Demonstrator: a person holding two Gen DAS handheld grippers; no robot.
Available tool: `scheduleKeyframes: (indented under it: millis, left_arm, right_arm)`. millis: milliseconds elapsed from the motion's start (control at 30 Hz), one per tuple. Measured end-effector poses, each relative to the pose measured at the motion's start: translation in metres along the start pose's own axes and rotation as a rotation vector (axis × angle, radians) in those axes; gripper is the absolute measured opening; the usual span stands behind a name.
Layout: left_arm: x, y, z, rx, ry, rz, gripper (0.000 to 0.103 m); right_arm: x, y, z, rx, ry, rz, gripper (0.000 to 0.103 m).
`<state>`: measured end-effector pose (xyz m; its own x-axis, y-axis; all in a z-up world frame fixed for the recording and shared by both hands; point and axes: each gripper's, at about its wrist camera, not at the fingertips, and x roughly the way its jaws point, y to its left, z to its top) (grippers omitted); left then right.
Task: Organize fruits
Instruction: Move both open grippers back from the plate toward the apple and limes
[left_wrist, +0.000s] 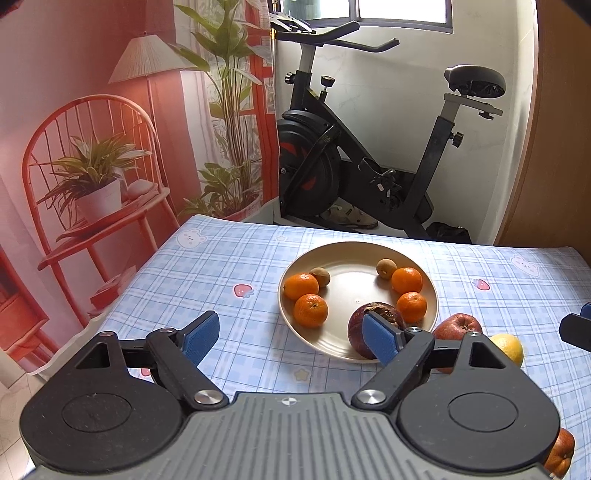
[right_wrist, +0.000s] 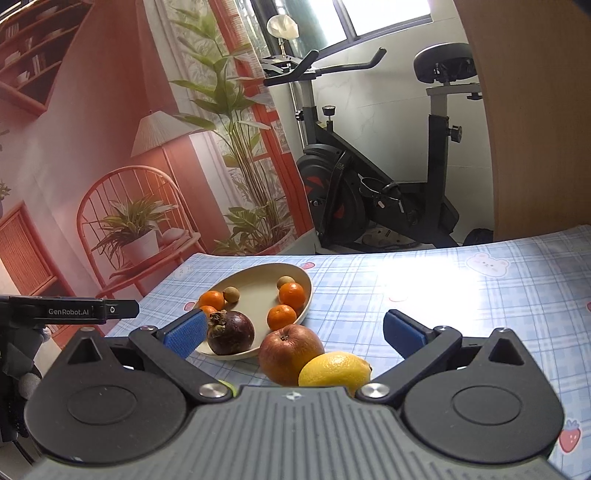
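A beige plate on the checked tablecloth holds several tangerines, two small brown fruits and a dark purple mangosteen at its near rim. A red apple and a yellow lemon lie on the cloth beside the plate. My left gripper is open and empty over the plate's near left edge. My right gripper is open and empty, with the apple and lemon between its fingers.
Another orange fruit lies at the near right. The other gripper's body shows at the left. An exercise bike stands behind the table's far edge, a printed backdrop hangs at the left, and a wooden panel is at the right.
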<state>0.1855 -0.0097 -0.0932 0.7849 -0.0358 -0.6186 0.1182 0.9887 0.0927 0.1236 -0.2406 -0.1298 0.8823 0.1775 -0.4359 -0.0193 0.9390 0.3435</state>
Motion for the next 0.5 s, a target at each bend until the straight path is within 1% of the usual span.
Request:
scheduleKeyframes:
  millis: [233, 367, 433, 500]
  left_arm:
    - [-0.016, -0.014, -0.014, 0.047, -0.026, 0.005, 0.087]
    - [-0.020, -0.017, -0.021, 0.044, -0.019, -0.026, 0.087]
    - [-0.022, -0.018, -0.022, 0.044, -0.022, -0.042, 0.087]
    - [-0.024, -0.018, -0.023, 0.047, -0.032, -0.043, 0.087]
  right_arm:
    - [-0.022, -0.010, -0.013, 0.016, 0.011, -0.060, 0.103]
    - [-0.028, -0.013, -0.017, 0.026, 0.037, -0.042, 0.103]
    - [-0.031, -0.014, -0.018, 0.023, 0.038, -0.047, 0.103]
    - [-0.031, -0.015, -0.019, 0.018, 0.047, -0.052, 0.103]
